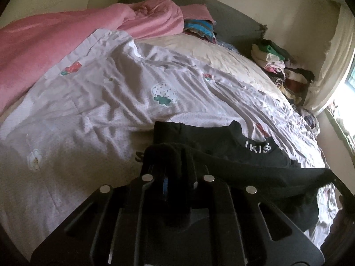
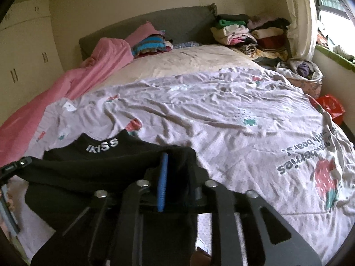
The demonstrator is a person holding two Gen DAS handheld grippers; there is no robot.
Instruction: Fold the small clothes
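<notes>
A black garment [image 1: 244, 161] with white lettering on its collar hangs stretched between the two grippers, low over the bed, its collar end lying on the quilt. My left gripper [image 1: 175, 161] is shut on one corner of it, and the cloth bunches over and hides the fingertips. In the right wrist view the same black garment [image 2: 88, 166] spreads to the left. My right gripper [image 2: 177, 161] has its jaws apart, the blue pad [image 2: 163, 181] bare, with the cloth lying between the fingers and draped over the right one.
A pale quilt [image 2: 221, 122] with strawberry prints covers the bed. A pink blanket [image 2: 88, 75] lies along the left side. Stacks of folded clothes [image 2: 244, 33] sit by the grey headboard [image 2: 177, 24]. A red bag [image 2: 330, 106] and a window are at right.
</notes>
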